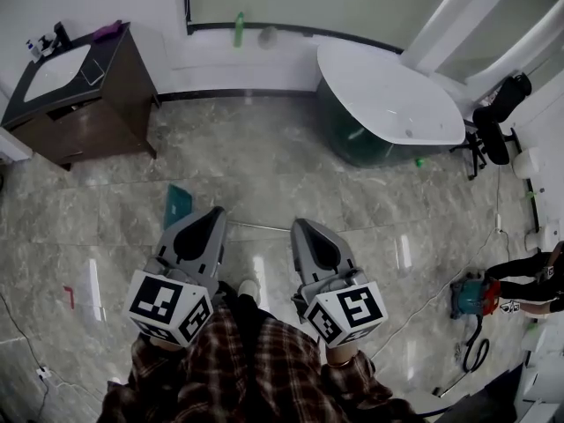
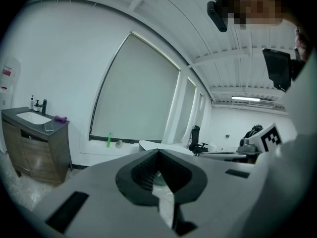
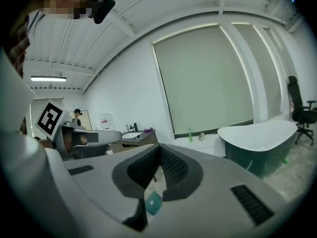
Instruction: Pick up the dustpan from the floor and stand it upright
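The teal dustpan [image 1: 177, 204] lies flat on the marble floor, and its thin long handle [image 1: 257, 227] runs to the right between my two grippers. My left gripper [image 1: 214, 211] hovers just right of the pan and covers part of it; its jaws are shut with nothing in them [image 2: 158, 152]. My right gripper [image 1: 300, 225] is level with the handle's right end, jaws shut and empty [image 3: 159, 148]. A patch of the teal dustpan [image 3: 153, 203] shows through the slit below the right jaws. Neither gripper touches the dustpan.
A dark wooden vanity with a sink [image 1: 79, 95] stands at the far left, a white bathtub [image 1: 388, 95] at the far right, with a black office chair [image 1: 493, 122] beside it. A red and teal machine [image 1: 471, 293] with cables sits on the right, near a person [image 1: 538, 280].
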Demonstrator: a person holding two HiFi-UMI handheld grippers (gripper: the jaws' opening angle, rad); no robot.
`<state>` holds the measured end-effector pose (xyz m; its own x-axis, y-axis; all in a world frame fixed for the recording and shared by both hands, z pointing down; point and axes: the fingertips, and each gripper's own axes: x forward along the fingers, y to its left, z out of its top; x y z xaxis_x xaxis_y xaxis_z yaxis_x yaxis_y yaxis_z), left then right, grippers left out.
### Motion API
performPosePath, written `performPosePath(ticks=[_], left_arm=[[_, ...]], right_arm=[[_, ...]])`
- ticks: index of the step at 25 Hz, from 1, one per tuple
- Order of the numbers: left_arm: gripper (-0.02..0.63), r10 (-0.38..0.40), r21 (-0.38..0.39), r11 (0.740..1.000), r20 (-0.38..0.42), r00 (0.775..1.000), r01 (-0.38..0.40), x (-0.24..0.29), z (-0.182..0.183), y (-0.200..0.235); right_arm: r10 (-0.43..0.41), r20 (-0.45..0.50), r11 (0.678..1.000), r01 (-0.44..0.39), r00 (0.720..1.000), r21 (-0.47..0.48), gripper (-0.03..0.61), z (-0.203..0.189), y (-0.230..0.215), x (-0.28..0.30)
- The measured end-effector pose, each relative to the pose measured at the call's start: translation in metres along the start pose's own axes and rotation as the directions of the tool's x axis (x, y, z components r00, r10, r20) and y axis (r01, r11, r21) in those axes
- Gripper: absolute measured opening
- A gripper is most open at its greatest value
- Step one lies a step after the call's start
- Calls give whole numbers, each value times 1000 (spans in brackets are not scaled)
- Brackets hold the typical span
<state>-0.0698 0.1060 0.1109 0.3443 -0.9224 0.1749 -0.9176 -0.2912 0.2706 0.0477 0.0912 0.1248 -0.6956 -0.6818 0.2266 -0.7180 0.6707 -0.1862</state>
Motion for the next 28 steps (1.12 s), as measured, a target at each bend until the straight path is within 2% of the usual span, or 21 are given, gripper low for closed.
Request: performPosePath(ticks=[5,10,19,28], left_arm=[[11,-36,3,999,-41,999,36,36,0,17],[11,-105,17,994,-57,993,106,75,13,35],[11,-237,26,970,-83,968,240,132,35,74],[11,-261,8,965,-111,959,263,165,38,77]], right_arm=[[-30,-19,999,31,999,28,11,-3,-21,30],[-87,-7,995,87,996,45,11,10,-43,65],[-200,14,979,199,980,39,11,37,-65,128],[-262,-19,963,263,965,66,11,34,-98,128]])
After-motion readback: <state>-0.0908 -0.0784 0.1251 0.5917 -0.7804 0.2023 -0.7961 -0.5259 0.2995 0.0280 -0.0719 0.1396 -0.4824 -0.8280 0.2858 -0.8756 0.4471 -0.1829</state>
